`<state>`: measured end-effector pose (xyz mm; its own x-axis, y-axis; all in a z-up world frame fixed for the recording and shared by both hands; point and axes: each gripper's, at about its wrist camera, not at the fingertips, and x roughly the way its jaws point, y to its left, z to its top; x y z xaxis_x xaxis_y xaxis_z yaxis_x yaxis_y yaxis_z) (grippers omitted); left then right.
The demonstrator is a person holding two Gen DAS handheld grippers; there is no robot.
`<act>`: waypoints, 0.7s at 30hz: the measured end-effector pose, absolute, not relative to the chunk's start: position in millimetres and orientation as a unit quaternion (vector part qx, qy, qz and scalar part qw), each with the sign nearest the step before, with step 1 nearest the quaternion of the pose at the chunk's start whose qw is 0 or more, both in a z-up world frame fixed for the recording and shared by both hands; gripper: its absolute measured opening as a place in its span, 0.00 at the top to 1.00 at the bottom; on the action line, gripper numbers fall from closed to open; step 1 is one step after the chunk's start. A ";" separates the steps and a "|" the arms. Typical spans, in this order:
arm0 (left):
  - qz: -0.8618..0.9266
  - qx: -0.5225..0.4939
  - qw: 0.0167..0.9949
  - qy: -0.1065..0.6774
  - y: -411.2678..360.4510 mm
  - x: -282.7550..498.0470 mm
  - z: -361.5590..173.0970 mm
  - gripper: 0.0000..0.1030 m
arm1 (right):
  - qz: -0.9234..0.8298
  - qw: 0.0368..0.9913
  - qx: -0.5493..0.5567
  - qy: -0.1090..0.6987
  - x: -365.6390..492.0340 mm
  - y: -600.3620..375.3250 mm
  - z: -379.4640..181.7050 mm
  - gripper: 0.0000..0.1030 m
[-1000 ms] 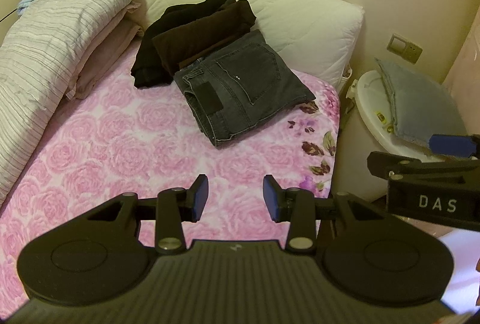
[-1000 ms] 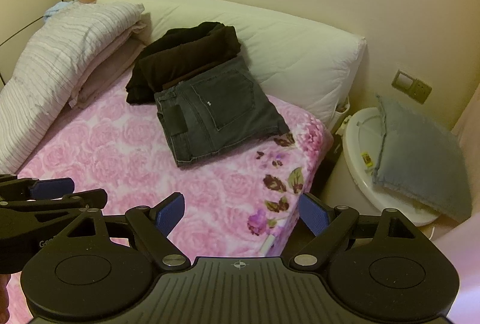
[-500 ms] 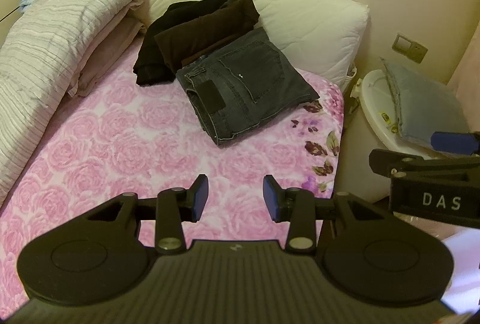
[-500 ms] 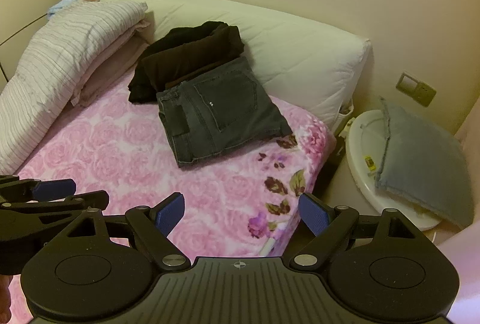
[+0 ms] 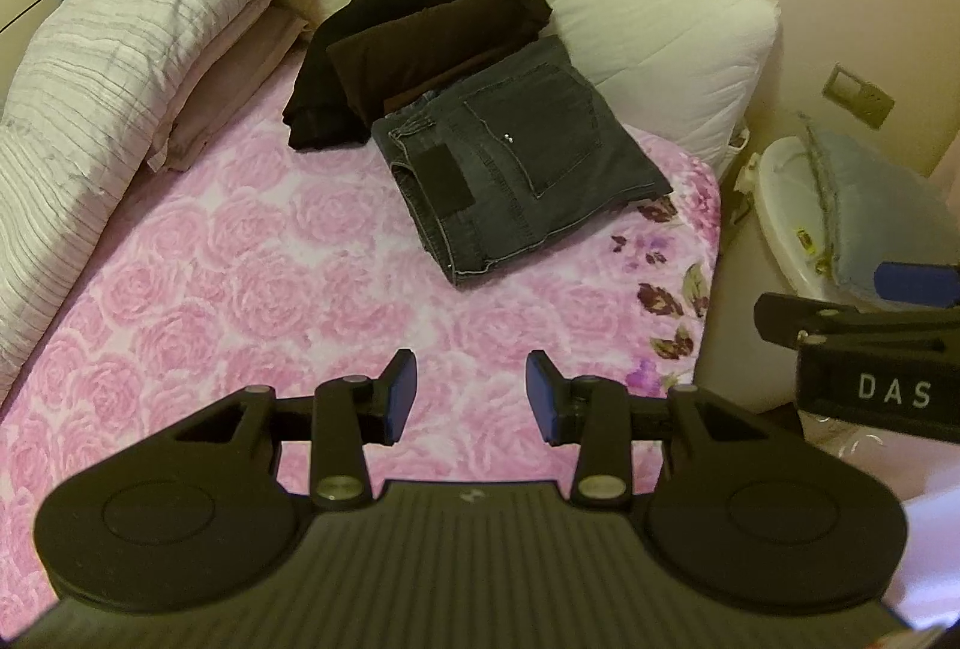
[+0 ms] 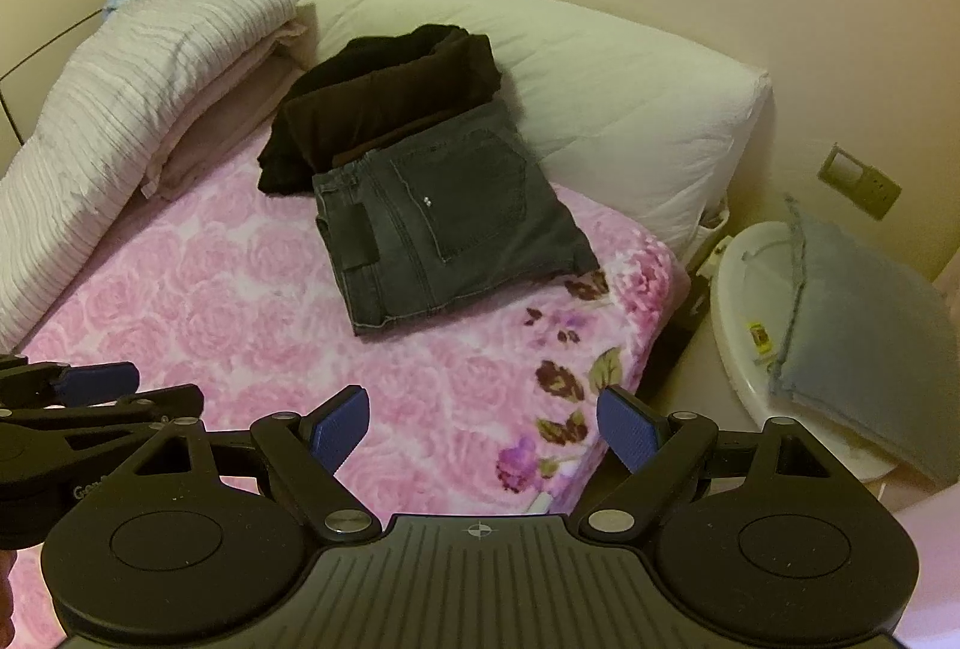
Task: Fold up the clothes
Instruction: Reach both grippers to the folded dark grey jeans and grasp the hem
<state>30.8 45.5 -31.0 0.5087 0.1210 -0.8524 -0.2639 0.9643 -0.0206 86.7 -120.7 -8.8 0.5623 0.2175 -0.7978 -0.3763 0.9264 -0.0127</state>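
**Left wrist and right wrist views: both tongs hanging empty over the bed**

Left wrist view is looking down along the left tongs [image 5: 469,388], whose blue pads are standing apart with only the pink rose-print bedspread [image 5: 252,253] showing in the gap; they are released and gripping nothing. At ten o'clock a striped folded quilt [image 5: 102,66] is lying along the bed's edge, with a beige folded layer tucked under it. At twelve o'clock a black and dark brown folded garment pile [image 5: 420,48] is resting against the white pillow [image 5: 630,24], and the folded dark grey jeans [image 5: 516,169] are sitting just in front of that pile, touching it, back pocket facing up. At three o'clock the right tongs [image 5: 864,325] are reaching in from the frame's edge, side on, beside a white round stool [image 5: 780,205] carrying a folded pale blue cloth [image 5: 882,205].

Right wrist view is showing the left tongs [image 6: 90,391] poking in at nine o'clock. The right tongs [image 6: 483,430] are spread wide at six o'clock, pads well apart, released, with the bedspread [image 6: 240,301] and its corner flower print between them. The jeans [image 6: 444,217] are lying at twelve o'clock, well apart from both tools, the dark garment pile [image 6: 384,102] touching their far edge. The pale blue cloth [image 6: 864,325] is resting on the stool [image 6: 744,289] at three o'clock, off the bed, below a wall socket [image 6: 858,181].
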 end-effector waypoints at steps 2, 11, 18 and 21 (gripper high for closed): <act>0.115 -0.077 0.859 0.492 46.8 37.7 -38.3 0.65 | 0.170 0.875 -0.088 0.444 96.5 -122.8 -16.8 0.16; 0.136 -0.130 0.811 0.554 59.5 65.5 -100.6 0.66 | 0.189 0.845 -0.080 0.495 150.0 -144.7 -79.8 0.16; 0.163 -0.159 0.792 0.566 74.7 103.2 -145.9 0.66 | 0.222 0.822 -0.104 0.513 211.0 -159.2 -133.4 0.17; 0.190 -0.165 0.781 0.571 86.5 124.0 -164.1 0.66 | 0.225 0.812 -0.122 0.525 243.0 -151.8 -156.5 0.17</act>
<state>124.0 86.5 -164.1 0.2749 0.1080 -0.9554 -0.4861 0.8729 -0.0412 243.0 -151.8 -156.5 0.3477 0.2362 -0.9074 -0.4932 0.8691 0.0372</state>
